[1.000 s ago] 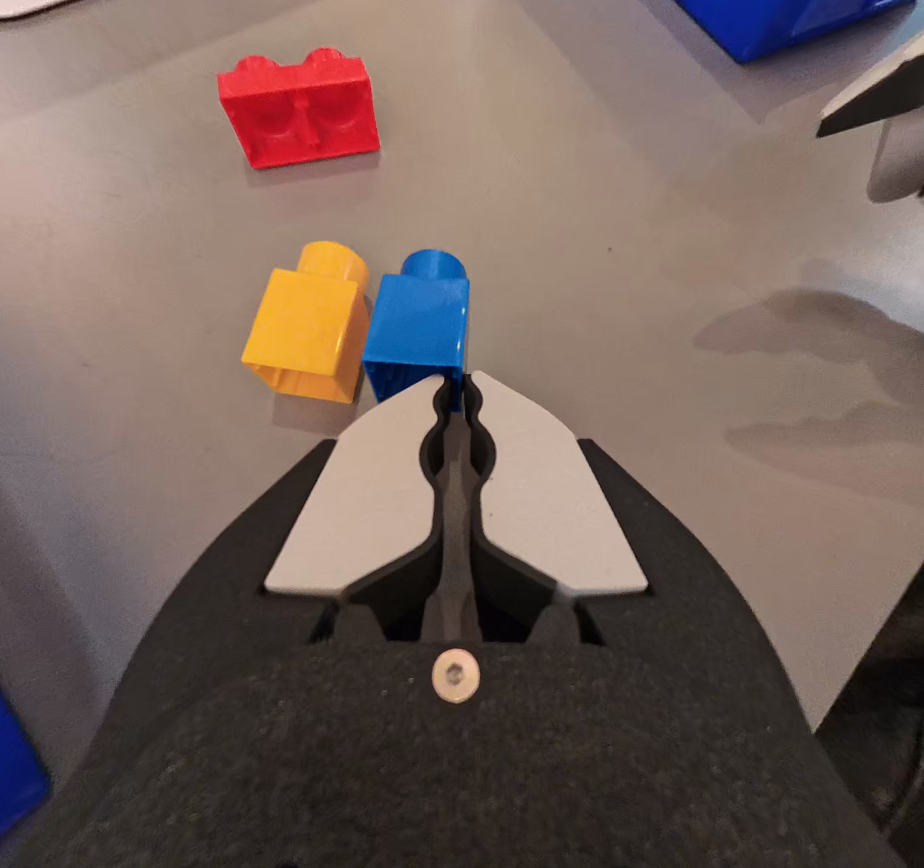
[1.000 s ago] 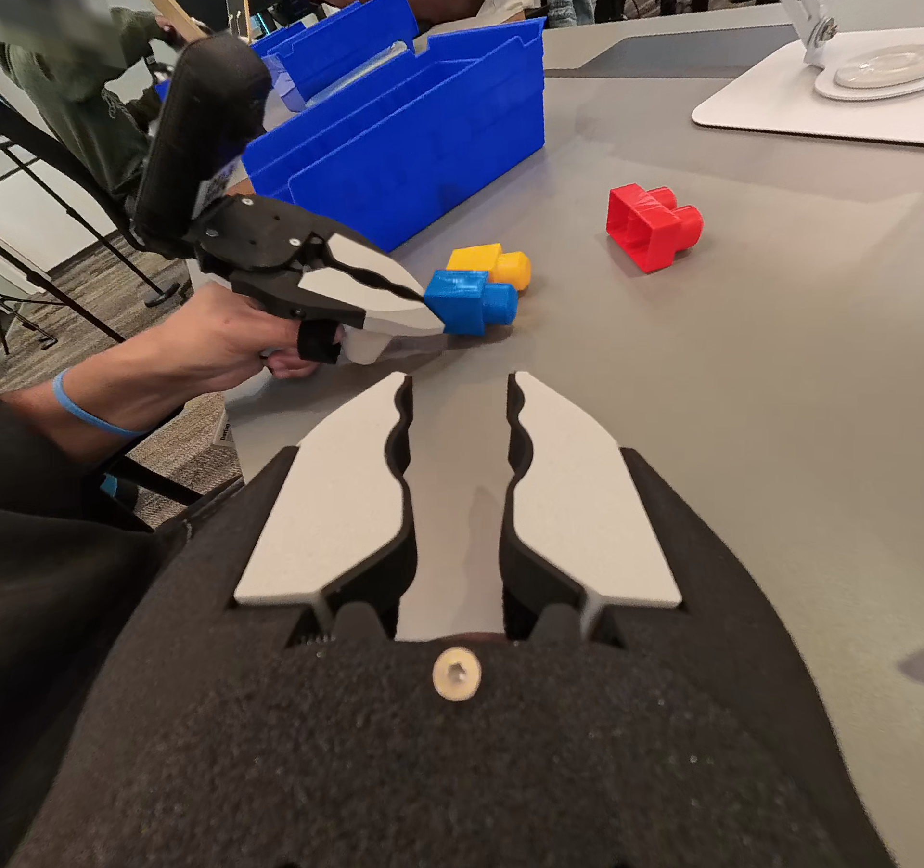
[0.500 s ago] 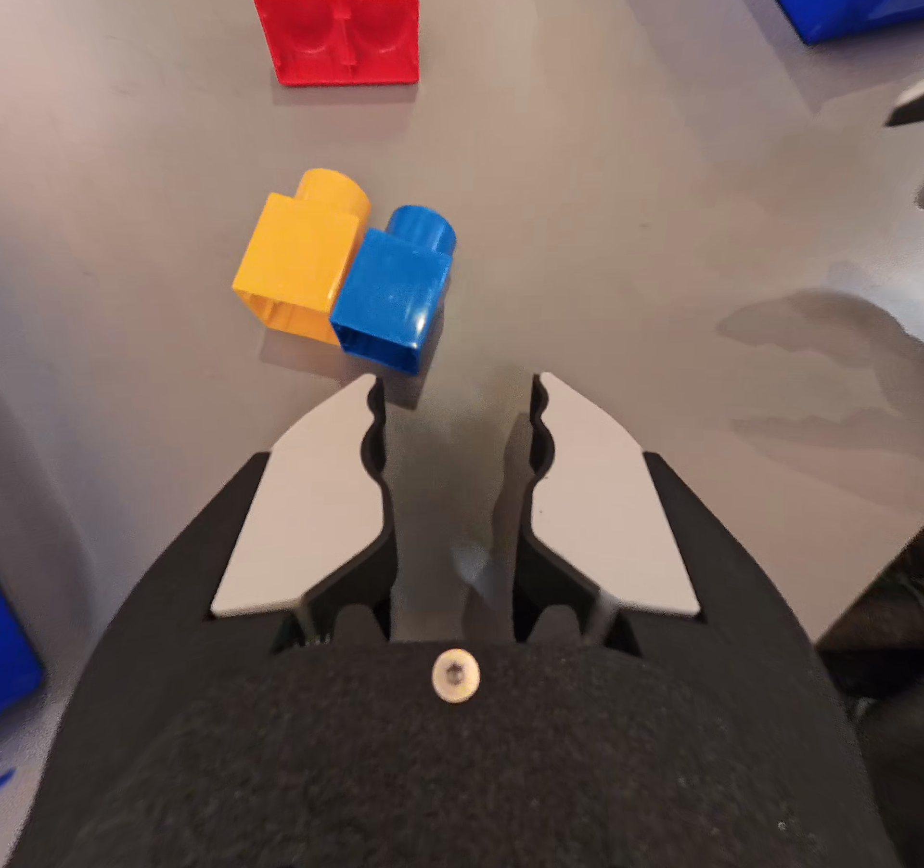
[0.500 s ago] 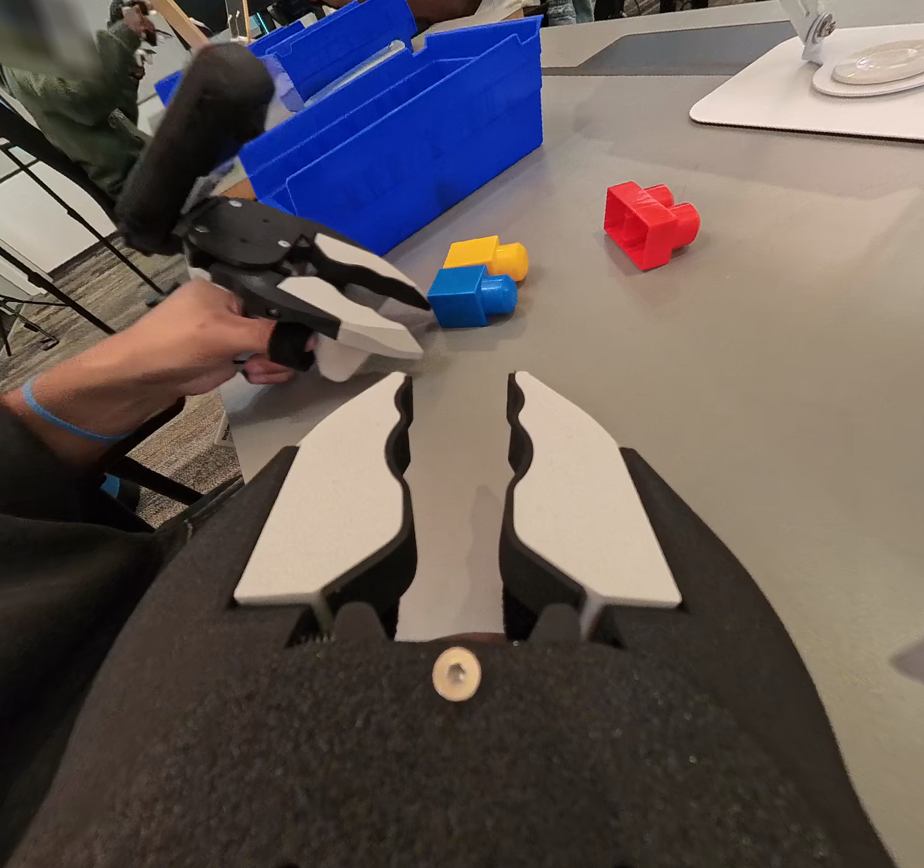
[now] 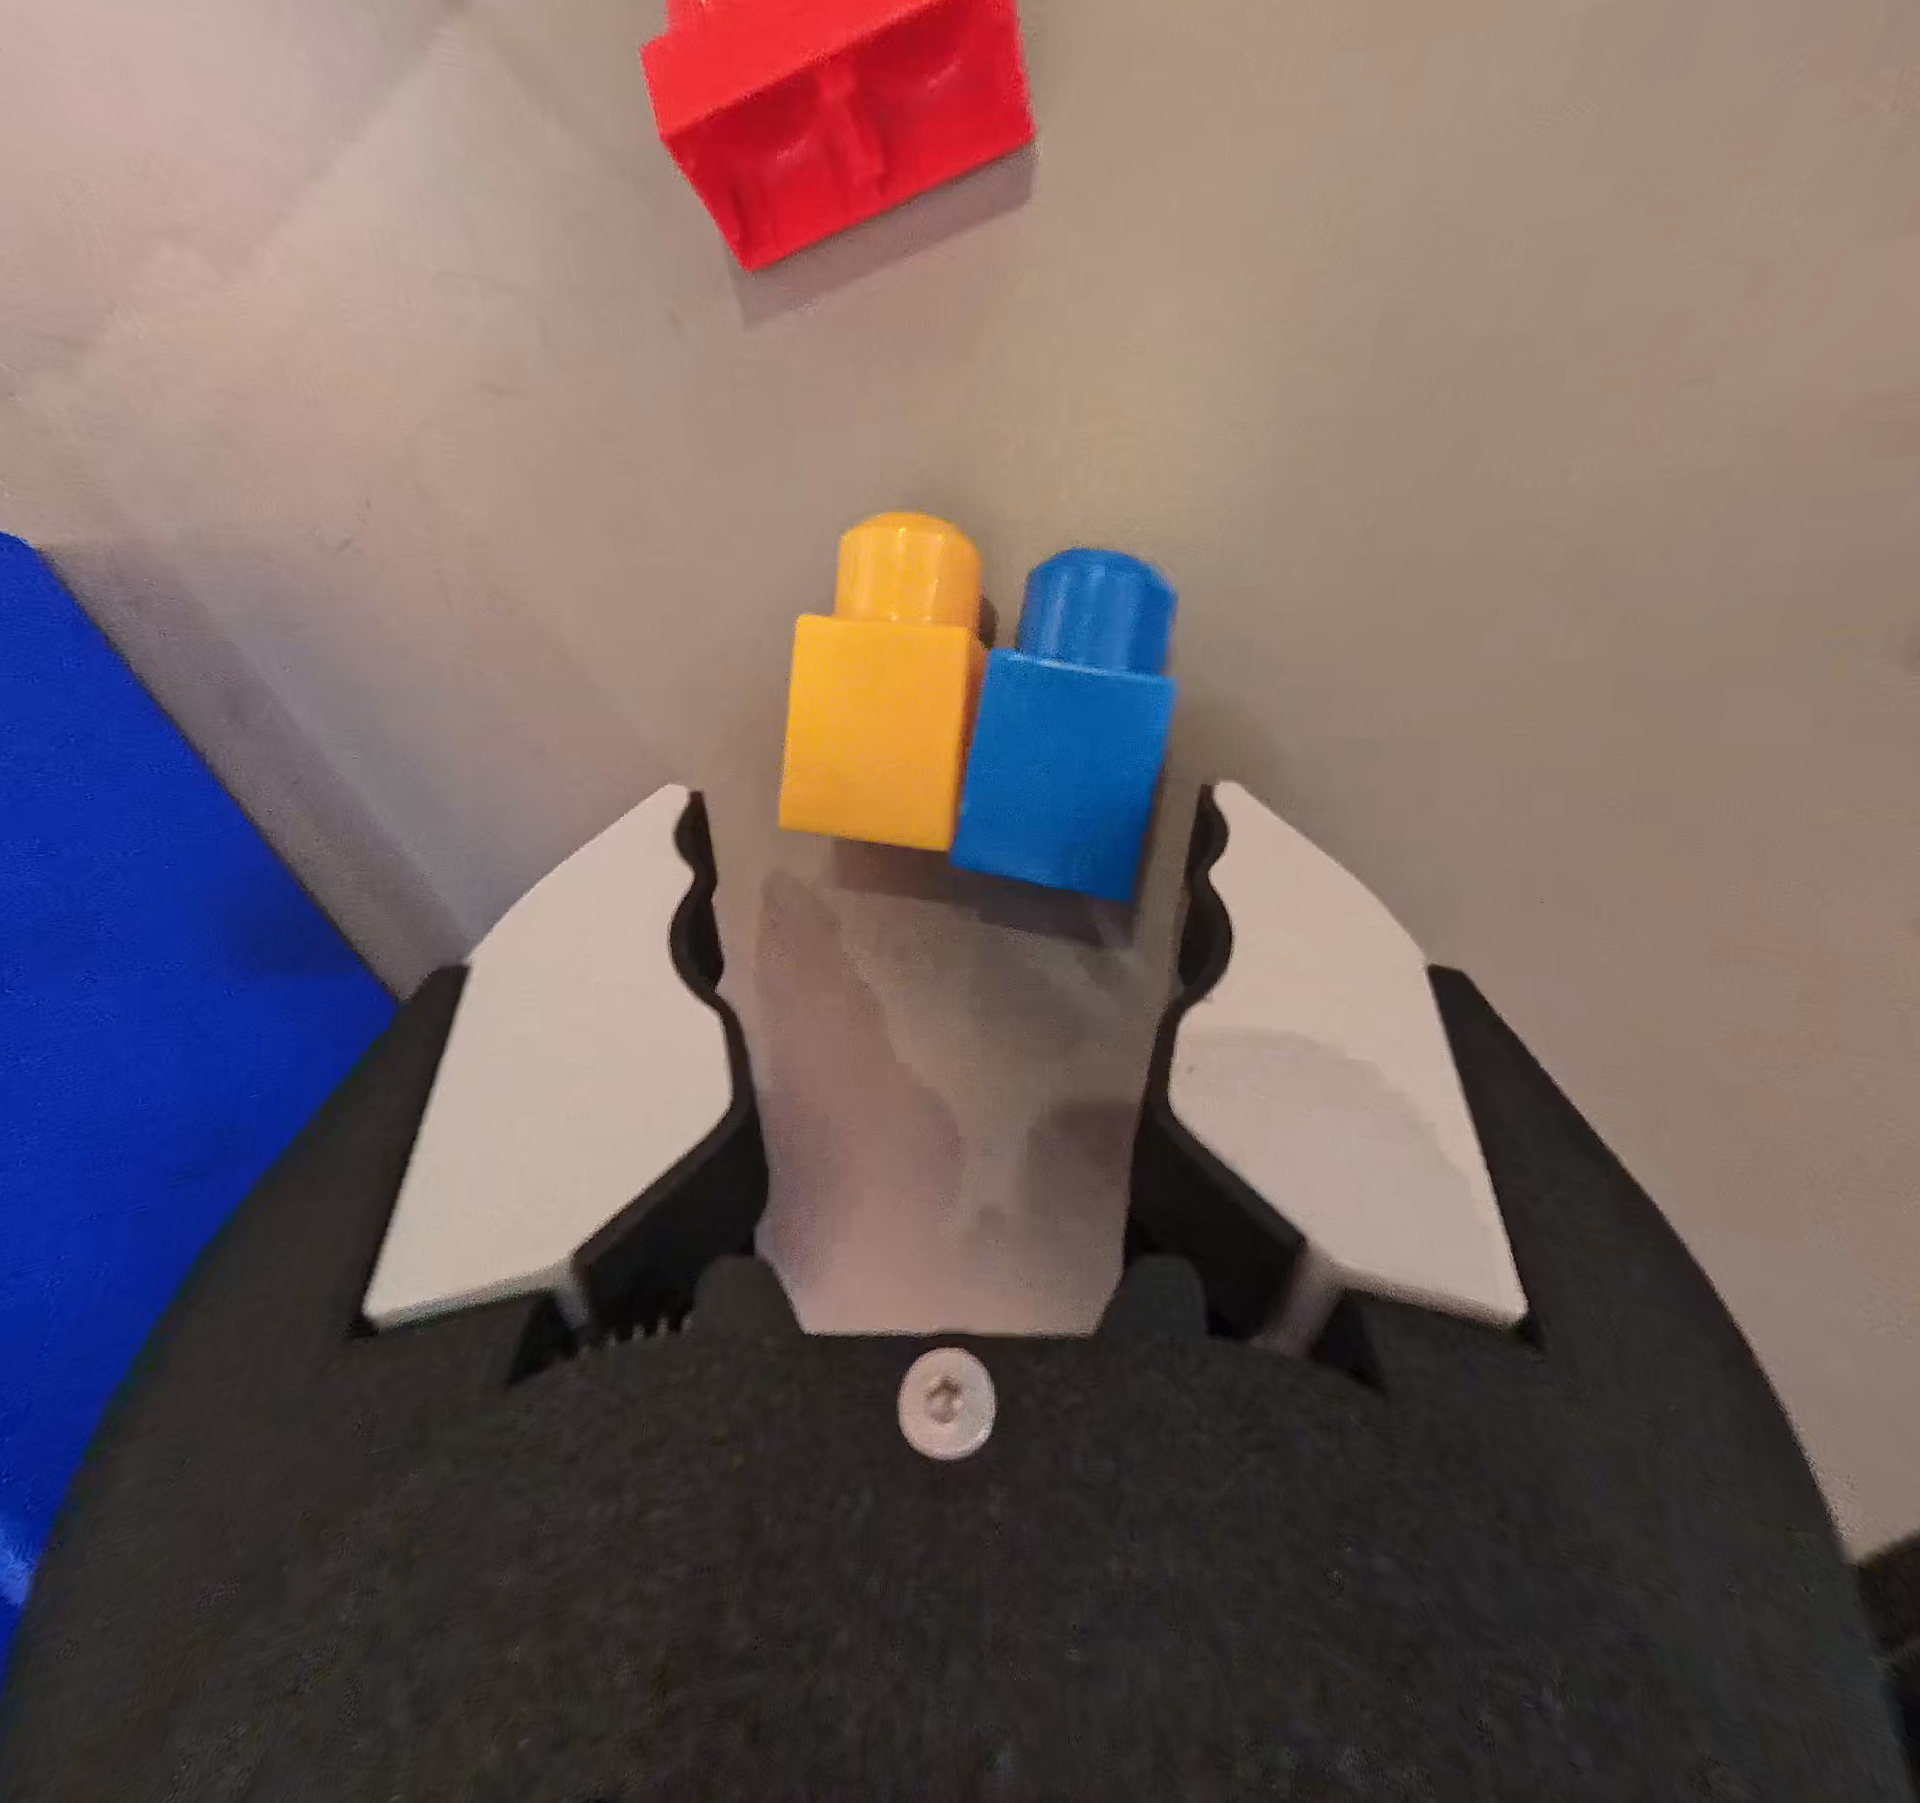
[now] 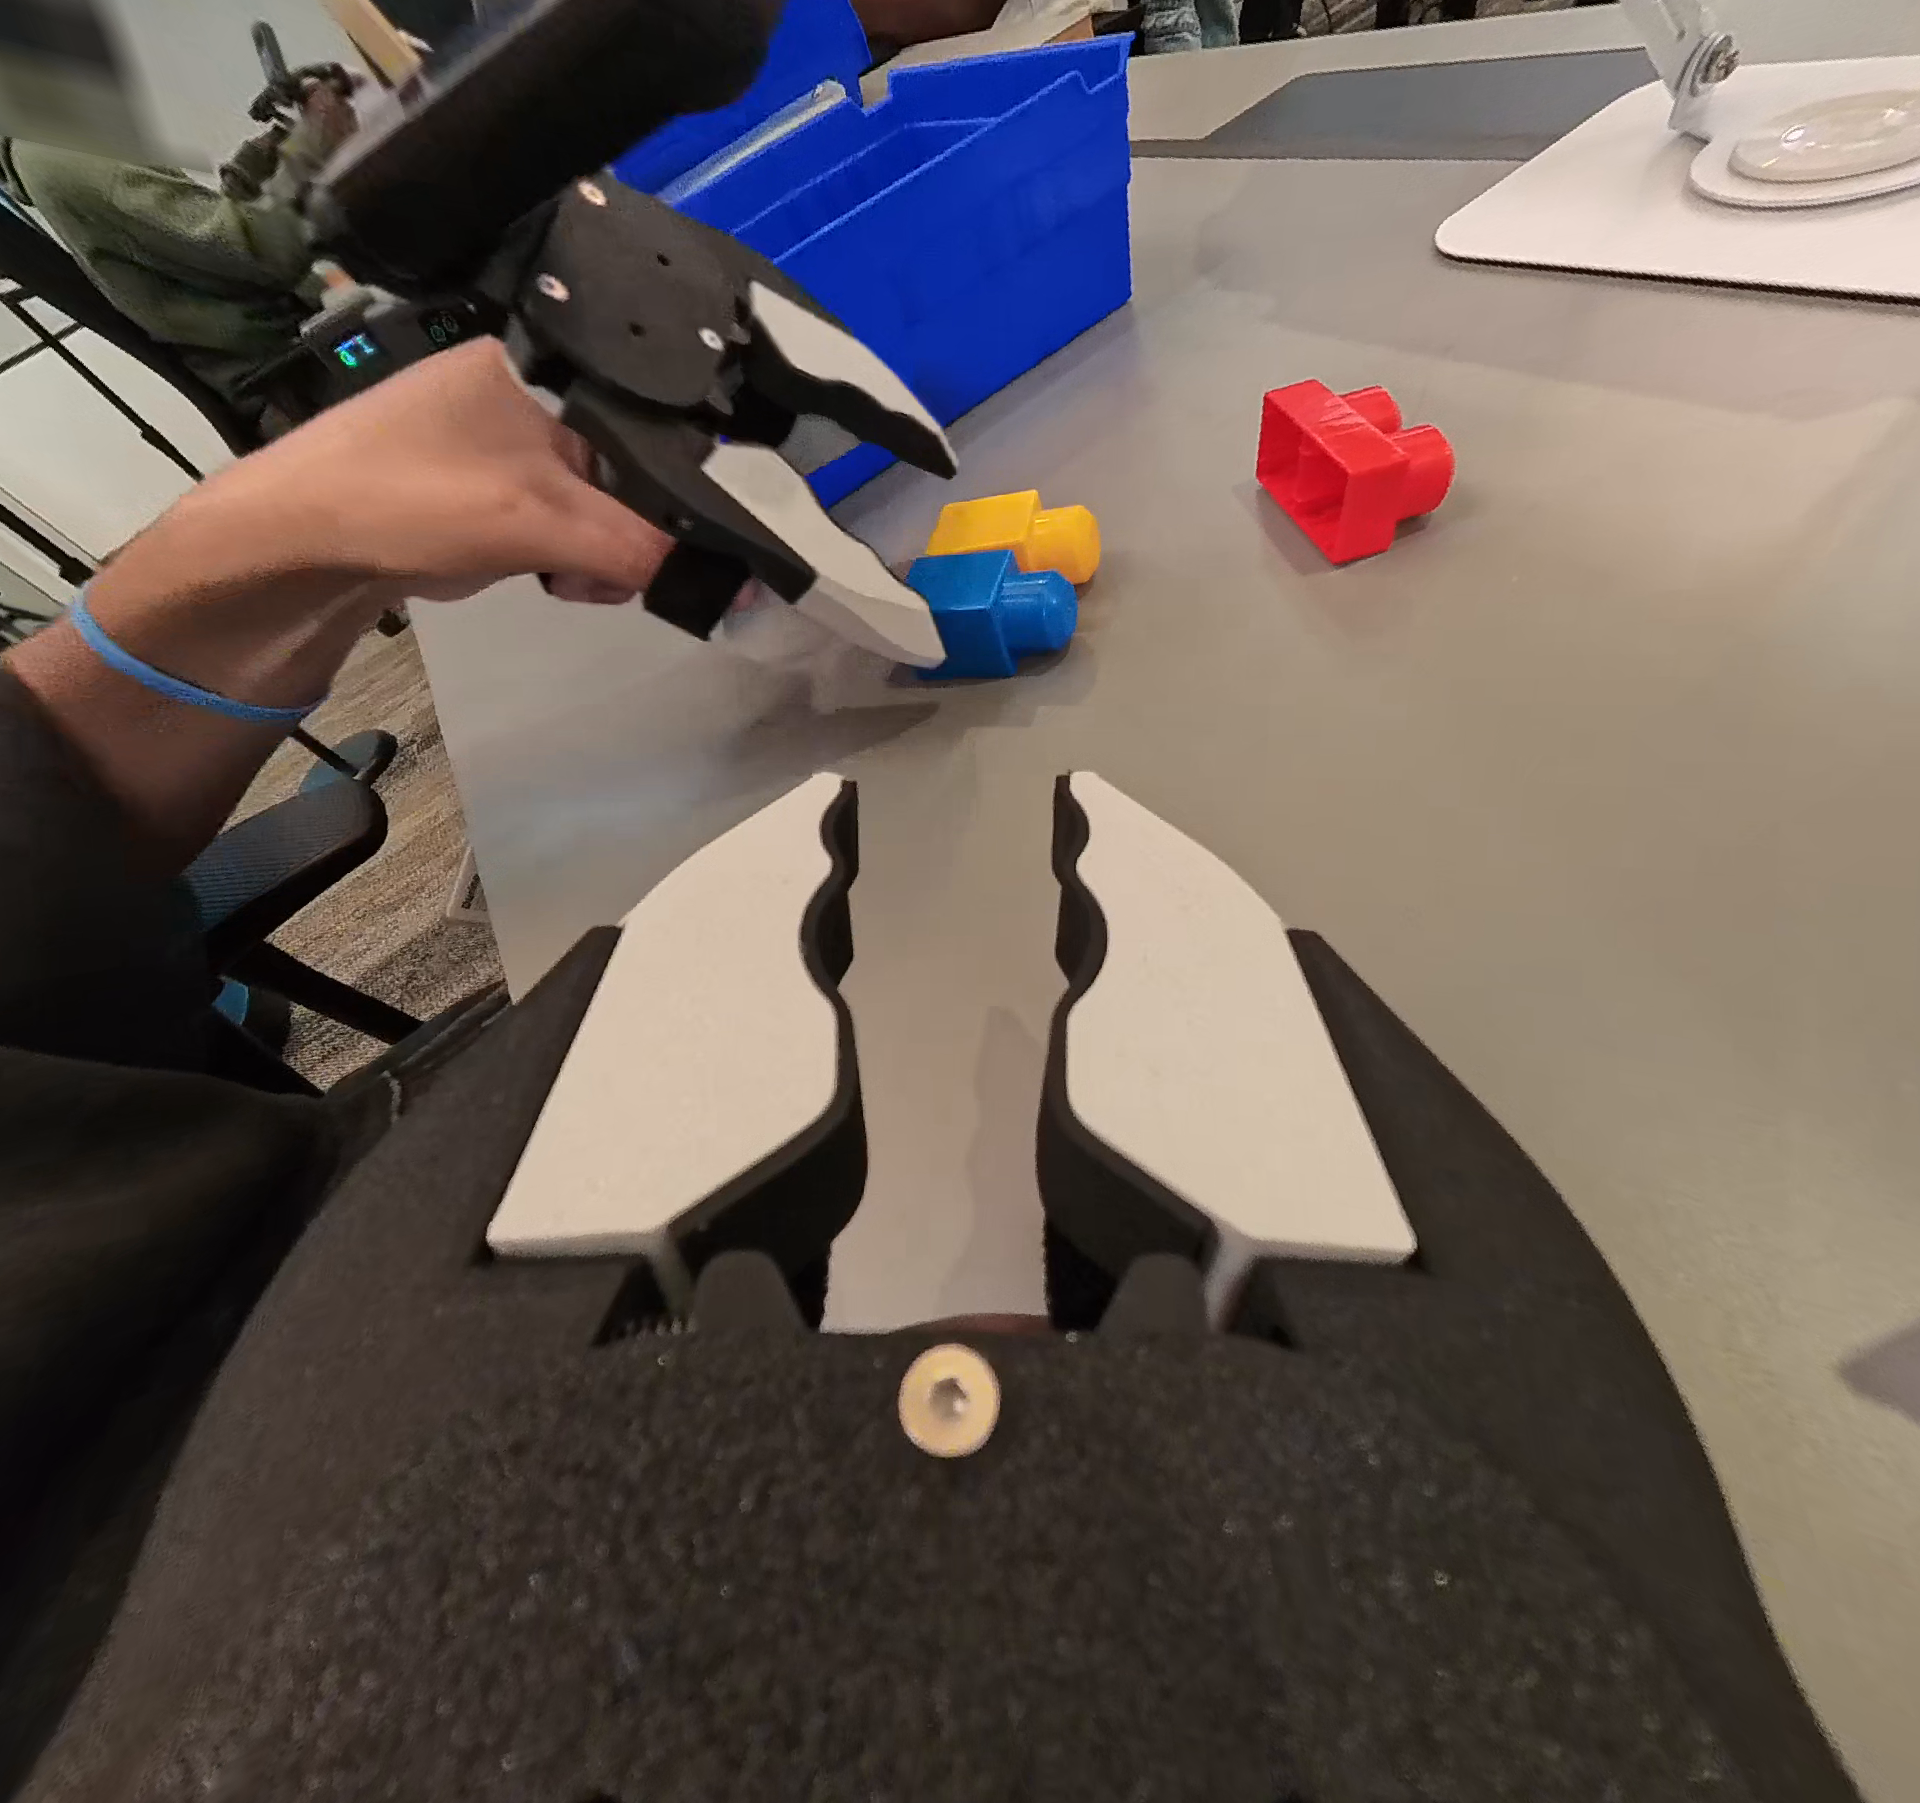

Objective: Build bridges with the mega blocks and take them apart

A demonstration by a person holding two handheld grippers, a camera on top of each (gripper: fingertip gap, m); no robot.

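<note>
Left tool [image 5: 951, 797] open at two loose blocks; nothing held.
Bin [image 5: 125, 922] lower left; yellow block [image 5: 873, 735] touching blue block [image 5: 1060, 777] mid-frame, both tipped over on surface [image 5: 1455, 506], red block [image 5: 842, 70] up top. Risk: tool straddles both, may shove or grab the pair. Right tool [image 6: 956, 787] open, empty.

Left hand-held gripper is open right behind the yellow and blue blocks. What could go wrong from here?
1. The yellow block and blue block lie on their sides, touching. The left hand-held gripper may span both and catch both, or squeeze one out.
2. In the right wrist view one finger sits low at the blue block; pushing forward may shove the pair along the table.
3. A sideways grasp would need reorienting before stacking.
</note>
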